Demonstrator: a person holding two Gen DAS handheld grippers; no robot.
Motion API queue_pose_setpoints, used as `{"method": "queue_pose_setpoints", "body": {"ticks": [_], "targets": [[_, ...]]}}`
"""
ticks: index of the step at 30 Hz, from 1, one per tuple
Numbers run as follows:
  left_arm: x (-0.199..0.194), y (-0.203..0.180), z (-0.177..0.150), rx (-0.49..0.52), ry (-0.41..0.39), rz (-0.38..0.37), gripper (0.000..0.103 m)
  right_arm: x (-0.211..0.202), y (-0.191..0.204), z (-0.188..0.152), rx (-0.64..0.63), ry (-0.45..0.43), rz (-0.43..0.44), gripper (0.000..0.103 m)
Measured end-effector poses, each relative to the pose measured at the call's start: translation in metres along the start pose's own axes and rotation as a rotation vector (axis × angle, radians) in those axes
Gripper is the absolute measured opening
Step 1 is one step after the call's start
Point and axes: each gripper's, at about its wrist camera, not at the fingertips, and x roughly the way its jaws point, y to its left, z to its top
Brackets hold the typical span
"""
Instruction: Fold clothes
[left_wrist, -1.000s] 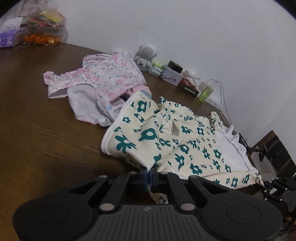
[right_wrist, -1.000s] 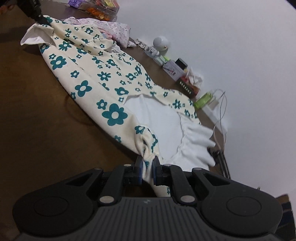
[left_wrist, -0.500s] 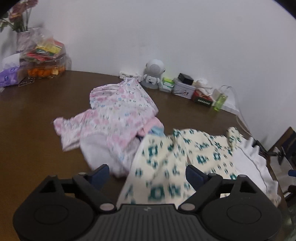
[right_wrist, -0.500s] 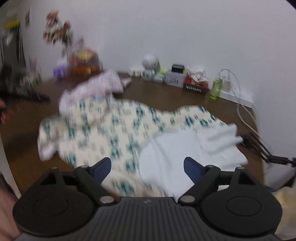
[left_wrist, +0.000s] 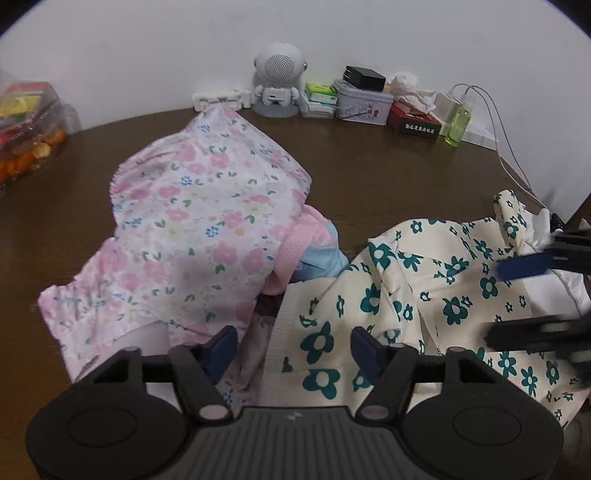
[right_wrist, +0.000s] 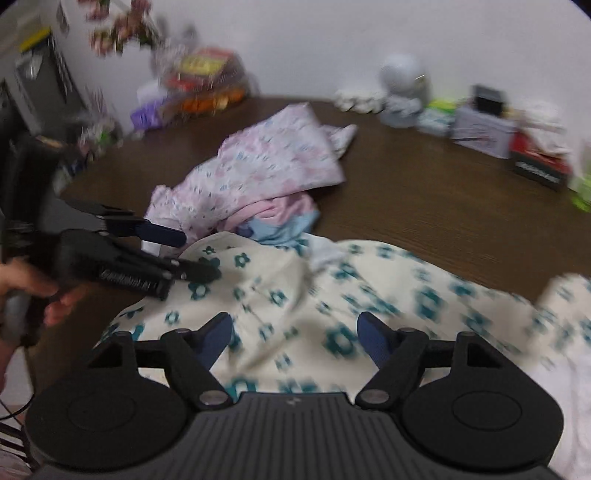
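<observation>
A cream garment with teal flowers (left_wrist: 424, 306) (right_wrist: 332, 295) lies loosely spread on the brown table (left_wrist: 369, 177), close in front of both grippers. A pink floral garment (left_wrist: 207, 229) (right_wrist: 266, 166) sits crumpled behind it, over pink and light blue pieces. My left gripper (left_wrist: 293, 350) is open above the cream garment's left edge, holding nothing; the right wrist view shows it (right_wrist: 188, 254) in a hand. My right gripper (right_wrist: 293, 332) is open over the cream cloth, empty, and appears blurred at the right edge of the left wrist view (left_wrist: 517, 301).
Along the wall stand a white robot-shaped speaker (left_wrist: 279, 79), a tin box (left_wrist: 362, 105), a red box (left_wrist: 415, 120), a green bottle (left_wrist: 458, 125) and white cables. A bag of snacks (left_wrist: 26, 122) sits at the far left. Bare table lies to the left and behind the clothes.
Both grippers were shut on the cream garment a second ago; they have let go and opened. The garment has dropped onto the table and both grippers now hover over it.
</observation>
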Motion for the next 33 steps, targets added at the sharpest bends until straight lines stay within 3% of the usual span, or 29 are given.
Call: {"method": "queue_pose_setpoints", "body": {"ticks": [1,3,7,8,10,11,12,17,22,28,32,33], "targets": [[0.002,0.002,0.000,0.000,0.004,-0.022,0.053,0.014,0.004,0.005,0.001,0.013,-0.004,0.076],[0.005,0.006,-0.002,0.002,0.012,-0.064,0.035,0.037,0.007,0.011,0.009,0.033,-0.009,0.073],[0.007,0.013,-0.004,0.006,0.007,-0.083,0.019,0.061,0.010,0.017,0.013,0.064,-0.019,0.072],[0.007,0.016,-0.005,-0.004,0.005,-0.097,0.010,0.064,0.009,0.017,0.018,0.067,-0.011,0.065],[0.006,0.021,-0.007,-0.035,-0.009,-0.141,0.006,0.066,0.007,0.016,0.043,0.063,0.029,0.033],[0.003,0.023,-0.007,-0.043,-0.023,-0.159,0.005,0.065,0.006,0.015,0.056,0.061,0.049,0.009],[-0.001,0.024,-0.007,-0.044,-0.044,-0.171,0.005,0.063,0.007,0.015,0.061,0.055,0.059,0.003],[-0.024,0.033,0.003,-0.082,-0.155,-0.253,0.004,0.033,-0.004,0.024,0.107,-0.052,0.114,0.002],[-0.022,0.061,0.028,-0.271,-0.237,-0.325,0.005,0.010,-0.033,0.050,0.208,-0.188,0.147,0.002],[0.013,0.086,0.035,-0.480,-0.247,-0.350,0.005,0.043,-0.061,0.061,0.342,-0.203,0.159,0.002],[0.023,0.095,0.030,-0.549,-0.247,-0.343,0.013,0.070,-0.072,0.057,0.406,-0.186,0.163,0.003],[0.020,0.097,0.029,-0.554,-0.254,-0.333,0.026,0.074,-0.075,0.055,0.419,-0.178,0.166,0.006]]}}
